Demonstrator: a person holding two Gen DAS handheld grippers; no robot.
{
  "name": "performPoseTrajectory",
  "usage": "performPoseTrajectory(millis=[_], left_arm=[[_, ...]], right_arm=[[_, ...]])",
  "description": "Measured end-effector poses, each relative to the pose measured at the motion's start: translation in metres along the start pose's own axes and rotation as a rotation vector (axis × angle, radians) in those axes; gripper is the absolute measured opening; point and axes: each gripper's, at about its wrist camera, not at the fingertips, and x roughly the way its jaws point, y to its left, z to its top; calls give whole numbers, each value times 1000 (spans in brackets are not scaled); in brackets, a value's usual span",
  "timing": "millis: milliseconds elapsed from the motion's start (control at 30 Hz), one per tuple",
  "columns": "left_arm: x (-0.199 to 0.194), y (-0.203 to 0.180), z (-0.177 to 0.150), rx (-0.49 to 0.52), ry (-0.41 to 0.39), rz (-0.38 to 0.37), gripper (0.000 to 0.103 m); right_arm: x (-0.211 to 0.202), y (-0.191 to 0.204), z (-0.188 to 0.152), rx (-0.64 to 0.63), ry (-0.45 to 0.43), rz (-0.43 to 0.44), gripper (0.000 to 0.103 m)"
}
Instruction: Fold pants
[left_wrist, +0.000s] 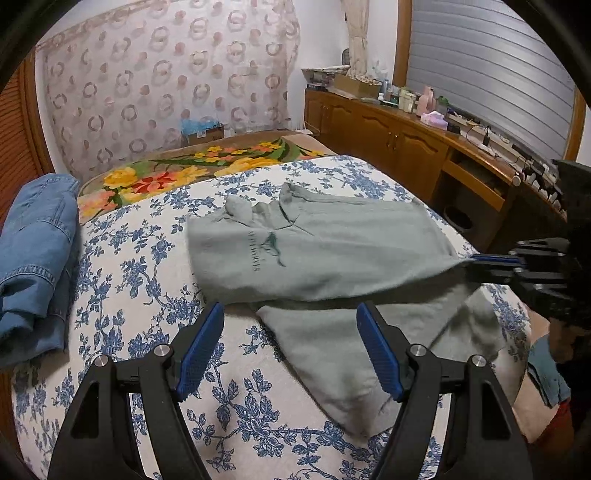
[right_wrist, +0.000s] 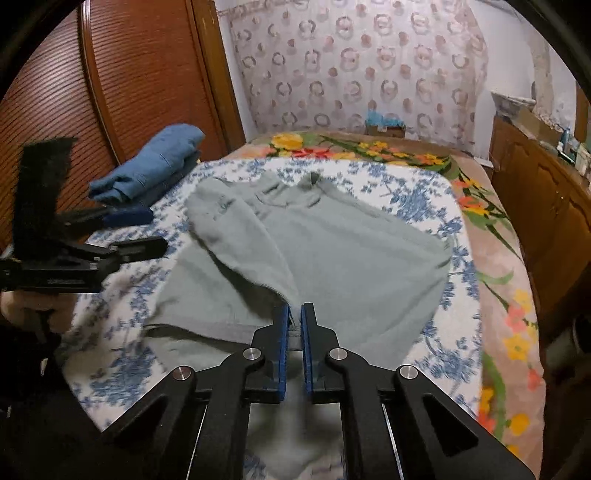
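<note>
Bed: the bed (left_wrist: 122, 258) I work over fills most of both views, covered by a white spread with blue flowers; a flowered blanket (left_wrist: 177, 173) in yellow, red and green shows at its far end.
Wall hanging: a pale cloth with ring patterns (right_wrist: 354, 66) hangs behind the bed.
Cabinet: a long wooden cabinet (left_wrist: 388, 136) runs along one side of the bed, its top crowded with bottles and boxes.
Pants: the grey-green sweatpants (left_wrist: 325, 254) lie in the middle of the spread, one leg folded over so a dark printed logo faces up; the other leg trails toward me in the left wrist view.
Denim: a folded blue denim garment (left_wrist: 37, 251) sits at the bed's edge, well apart from the pants.
Right gripper: my right gripper (right_wrist: 295, 314) has its blue pads pinched together on a fold of the pants' edge, lifting it off the spread.
Left gripper: my left gripper (left_wrist: 291, 321) stands wide apart and holds nothing; it hovers above the near leg, one pad over bare spread, the other over grey cloth.
</note>
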Motion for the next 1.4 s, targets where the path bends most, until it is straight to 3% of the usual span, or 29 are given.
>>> performPoseTrajectory(millis=[367, 700, 900, 1033, 1400], left_arm=[[-7, -17, -3, 28, -15, -39, 75], [0, -29, -13, 55, 20, -34, 75], [11, -30, -17, 39, 48, -28, 75], [15, -30, -22, 46, 59, -12, 75], [18, -8, -28, -19, 50, 23, 75]], right_arm=[[-54, 0, -31, 62, -22, -6, 6], [-40, 2, -55, 92, 70, -21, 6], [-36, -8, -50, 119, 78, -33, 11], [-42, -9, -47, 108, 50, -56, 25], [-13, 6, -11, 23, -14, -24, 26]])
